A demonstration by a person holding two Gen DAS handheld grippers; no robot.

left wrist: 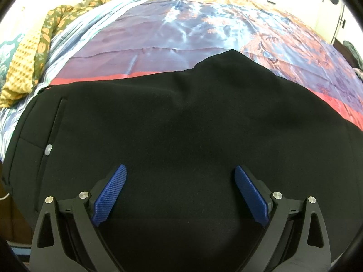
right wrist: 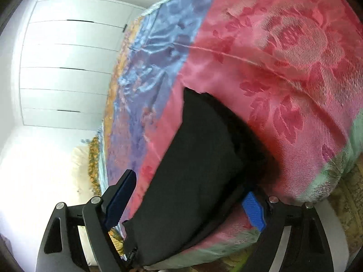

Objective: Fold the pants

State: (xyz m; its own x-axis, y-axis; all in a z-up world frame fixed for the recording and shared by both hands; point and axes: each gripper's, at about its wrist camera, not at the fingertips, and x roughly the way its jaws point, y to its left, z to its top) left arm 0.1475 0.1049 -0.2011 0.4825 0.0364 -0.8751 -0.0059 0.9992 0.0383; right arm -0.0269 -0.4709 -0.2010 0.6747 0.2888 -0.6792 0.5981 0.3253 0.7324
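Looking along the left gripper (left wrist: 180, 195), one sees its two blue pads (left wrist: 111, 195) standing wide apart with nothing pressed between them. The black pants (left wrist: 181, 124) lie flat on the bedspread (left wrist: 181, 34) and fill the lower half of this view, directly under and ahead of the gripper. A pocket seam with a small pale button (left wrist: 48, 149) runs near the pants' left edge, and their far edge rises to a blunt peak. Whether the fingers touch the cloth cannot be told.

In the right wrist view, the right gripper (right wrist: 192, 199) is also released: its jaws stand wide, with the end of the pants (right wrist: 190, 170) lying between them, and the pads do not press on it. From this gripper the pants run as a long strip away and upward over the pink part of the bedspread (right wrist: 283, 68), so their long axis lies roughly along the gripper's pointing line. Judging by this, the right gripper is the one placed to seize that end for a fold.
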